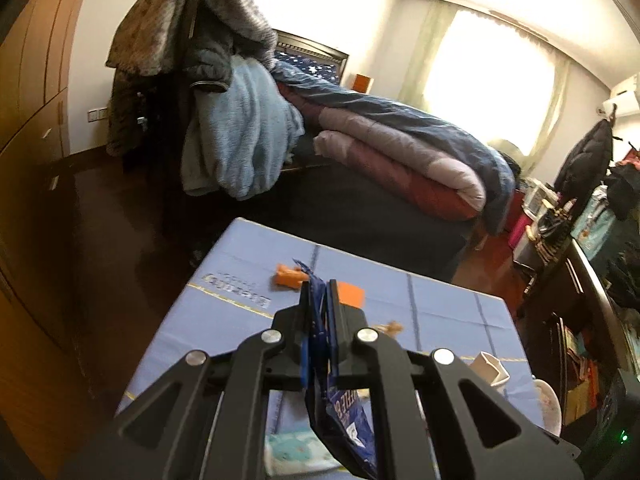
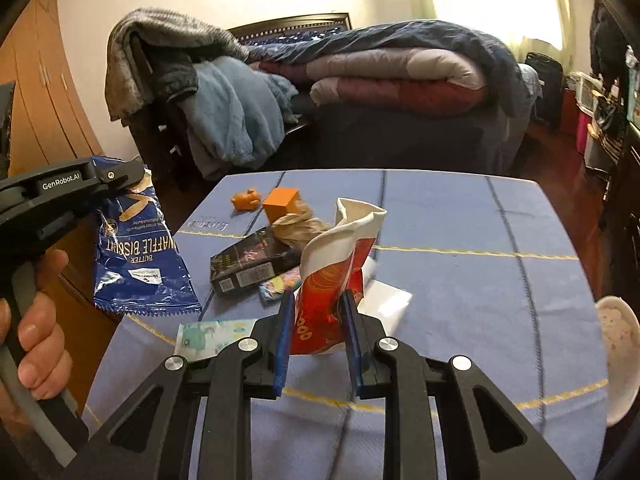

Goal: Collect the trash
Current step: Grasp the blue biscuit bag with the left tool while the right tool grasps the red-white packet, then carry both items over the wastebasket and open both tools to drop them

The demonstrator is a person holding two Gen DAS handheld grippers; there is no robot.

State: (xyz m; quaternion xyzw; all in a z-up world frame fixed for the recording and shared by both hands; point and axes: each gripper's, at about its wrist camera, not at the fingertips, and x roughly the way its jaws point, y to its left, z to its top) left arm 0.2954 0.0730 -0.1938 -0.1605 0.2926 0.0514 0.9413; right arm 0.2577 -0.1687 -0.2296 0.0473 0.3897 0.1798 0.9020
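Pinching blue waffle biscuit bag (image 2: 138,248) w/ left gripper (image 1: 320,304); right gripper (image 2: 318,312) clamps crumpled red-white paper cup (image 2: 340,256) above blue tablecloth (image 2: 460,280).

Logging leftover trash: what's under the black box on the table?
The black box lies partly on a colourful wrapper, which pokes out at its near right corner. A beige crumpled wad sits against its far edge. Anything else beneath the box is hidden.

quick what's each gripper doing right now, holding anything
Left gripper: jaws closed on the blue waffle biscuit bag, lifted beside the table.
Right gripper: jaws closed on the crumpled red and white paper cup.
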